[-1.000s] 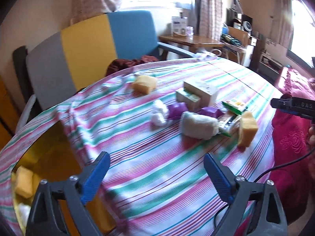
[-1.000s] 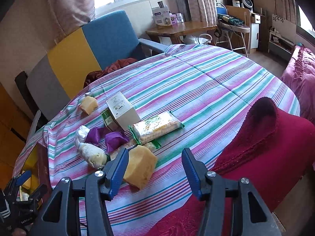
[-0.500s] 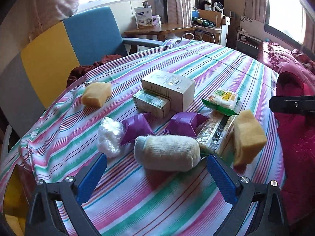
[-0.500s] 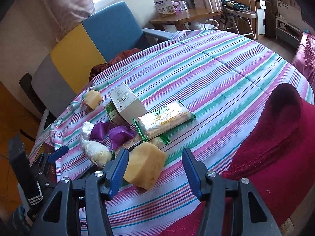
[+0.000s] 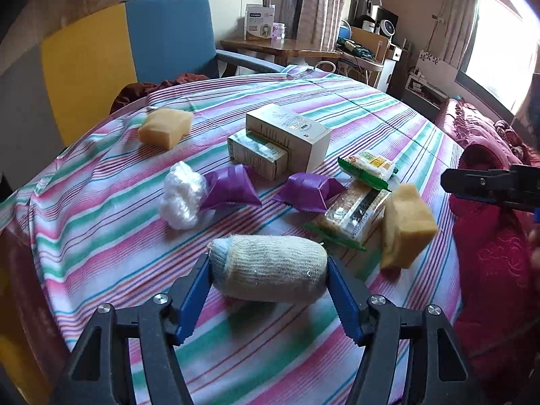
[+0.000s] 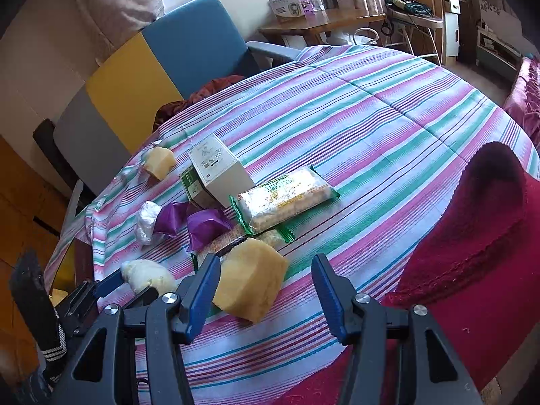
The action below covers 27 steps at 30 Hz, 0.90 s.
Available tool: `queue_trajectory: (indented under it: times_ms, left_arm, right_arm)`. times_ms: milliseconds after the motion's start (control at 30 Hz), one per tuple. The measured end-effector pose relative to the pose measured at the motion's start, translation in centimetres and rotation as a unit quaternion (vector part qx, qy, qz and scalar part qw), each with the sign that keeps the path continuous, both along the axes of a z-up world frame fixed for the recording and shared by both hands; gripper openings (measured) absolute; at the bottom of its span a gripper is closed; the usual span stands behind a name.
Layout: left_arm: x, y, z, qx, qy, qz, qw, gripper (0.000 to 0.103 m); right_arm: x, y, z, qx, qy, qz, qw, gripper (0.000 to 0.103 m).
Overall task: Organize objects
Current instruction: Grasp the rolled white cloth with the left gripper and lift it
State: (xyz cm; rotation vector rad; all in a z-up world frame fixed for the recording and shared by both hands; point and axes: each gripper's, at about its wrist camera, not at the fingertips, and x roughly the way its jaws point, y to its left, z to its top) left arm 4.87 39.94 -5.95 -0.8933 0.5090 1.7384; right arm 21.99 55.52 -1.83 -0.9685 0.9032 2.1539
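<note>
Striped tablecloth [image 5: 337, 108] littered with boxes, packets, sponges. Left gripper [image 5: 268, 280] jaws just closing on knitted roll [image 5: 270, 271] at near edge — pads touching both ends. Right gripper [image 6: 265, 290] open, idle by yellow sponge [image 6: 249, 283]. Next — lift roll clear.

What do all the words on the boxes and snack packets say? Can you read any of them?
No word here is sharp enough to read.
Cream box: a printed emblem and small lines, too small.
Green carton: blurred print.
Green-edged snack packet: green lettering, blurred.
Cracker packet: tiny print, unreadable.
White box on the far desk: blue label, too small.
</note>
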Motion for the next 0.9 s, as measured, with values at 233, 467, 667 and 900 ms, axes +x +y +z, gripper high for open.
queue_trajectory:
  times_ms: [233, 467, 667, 900]
  left_arm:
    - [0.0, -6.0, 1.1, 0.009, -0.016, 0.041, 0.999, 0.068]
    - [-0.2, -10.7, 3.3, 0.034, -0.019, 0.069, 0.9969, 0.068]
    - [-0.9, -14.4, 5.1, 0.061, -0.029, 0.1, 0.9927, 0.068]
    - [-1.9, -18.4, 6.2, 0.075, -0.03, 0.142, 0.9866, 0.068]
  right_arm:
    - [-5.4, -1.8, 1.2, 0.023, -0.014, 0.11, 0.994, 0.057]
    - [-12.7, -1.8, -1.3, 0.036, -0.091, 0.2, 0.975, 0.057]
    - [-15.3, -0.2, -4.2, 0.034, -0.152, 0.21, 0.965, 0.057]
    - [-16.3, 0.3, -5.2, 0.025, -0.157, 0.222, 0.962, 0.057]
